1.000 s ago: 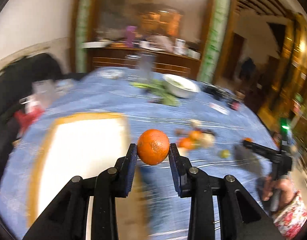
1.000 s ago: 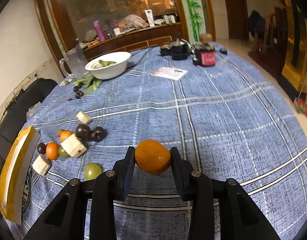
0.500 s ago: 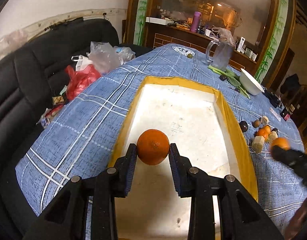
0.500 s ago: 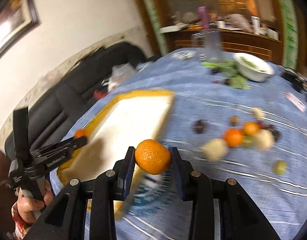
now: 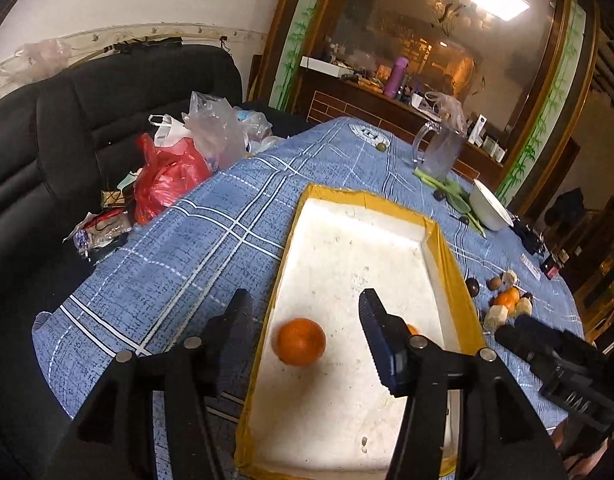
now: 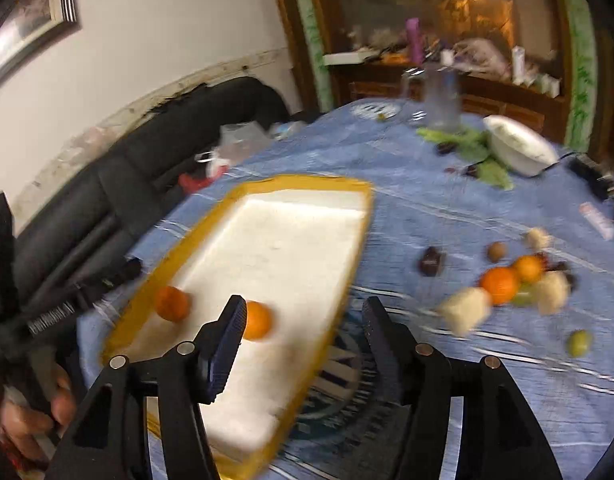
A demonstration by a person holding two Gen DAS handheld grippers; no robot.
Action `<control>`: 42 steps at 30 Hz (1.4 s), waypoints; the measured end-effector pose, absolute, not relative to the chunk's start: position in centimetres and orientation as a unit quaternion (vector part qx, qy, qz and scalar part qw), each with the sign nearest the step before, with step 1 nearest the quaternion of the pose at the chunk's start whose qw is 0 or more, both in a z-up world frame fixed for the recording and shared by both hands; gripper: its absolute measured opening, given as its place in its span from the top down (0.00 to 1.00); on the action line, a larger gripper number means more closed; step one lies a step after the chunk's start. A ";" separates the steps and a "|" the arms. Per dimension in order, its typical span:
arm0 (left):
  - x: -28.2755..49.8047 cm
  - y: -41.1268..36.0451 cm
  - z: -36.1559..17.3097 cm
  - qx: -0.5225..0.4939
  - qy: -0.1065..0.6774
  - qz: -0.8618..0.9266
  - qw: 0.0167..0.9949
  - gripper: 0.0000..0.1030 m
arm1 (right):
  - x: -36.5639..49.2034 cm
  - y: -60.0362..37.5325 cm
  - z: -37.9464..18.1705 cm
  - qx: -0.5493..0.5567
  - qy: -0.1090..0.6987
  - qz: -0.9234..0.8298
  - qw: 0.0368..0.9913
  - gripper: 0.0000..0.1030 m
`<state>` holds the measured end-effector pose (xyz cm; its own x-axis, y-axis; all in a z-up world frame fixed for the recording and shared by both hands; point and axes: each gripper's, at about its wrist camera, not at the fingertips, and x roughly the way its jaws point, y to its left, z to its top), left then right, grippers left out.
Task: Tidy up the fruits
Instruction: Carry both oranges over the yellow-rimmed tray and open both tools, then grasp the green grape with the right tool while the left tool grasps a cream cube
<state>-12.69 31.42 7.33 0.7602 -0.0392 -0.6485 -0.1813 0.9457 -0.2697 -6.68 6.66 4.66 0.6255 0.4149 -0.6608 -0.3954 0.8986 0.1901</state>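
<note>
Two oranges are lying inside the yellow-rimmed white tray while both tongs, left and right, are hanging spread and empty, best lifting straight clear.

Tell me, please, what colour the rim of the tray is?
Yellow, around a white inside; the tray shows best in the left wrist view.

black sofa | red bag | glass pitcher | white bowl | purple bottle
</note>
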 end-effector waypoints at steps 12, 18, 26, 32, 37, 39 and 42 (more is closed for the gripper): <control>-13.0 29.6 9.3 -0.144 0.337 0.030 0.930 0.46 | -8.2 9.5 1.8 -0.023 0.422 0.272 0.864 0.49; -12.3 24.6 10.8 -0.125 0.344 -0.030 0.930 0.39 | -7.9 0.6 4.3 0.058 0.383 0.236 0.891 0.50; -8.1 12.1 8.8 -0.087 0.413 -0.164 0.892 0.33 | -4.6 -14.1 1.9 0.092 0.391 0.060 0.914 0.50; -4.1 6.3 5.7 -0.042 0.444 -0.149 0.883 0.33 | -2.1 -16.8 -1.1 0.134 0.419 0.057 0.896 0.50; -2.0 5.7 3.3 -0.014 0.448 -0.117 0.886 0.33 | -1.1 -16.1 -2.1 0.125 0.423 0.079 0.894 0.50; -1.2 5.6 2.4 -0.005 0.453 -0.111 0.884 0.33 | -1.5 -15.7 -2.4 0.118 0.427 0.082 0.893 0.50; -0.2 5.3 0.9 0.005 0.467 -0.108 0.878 0.36 | -1.1 -15.0 -2.8 0.101 0.428 0.082 0.895 0.51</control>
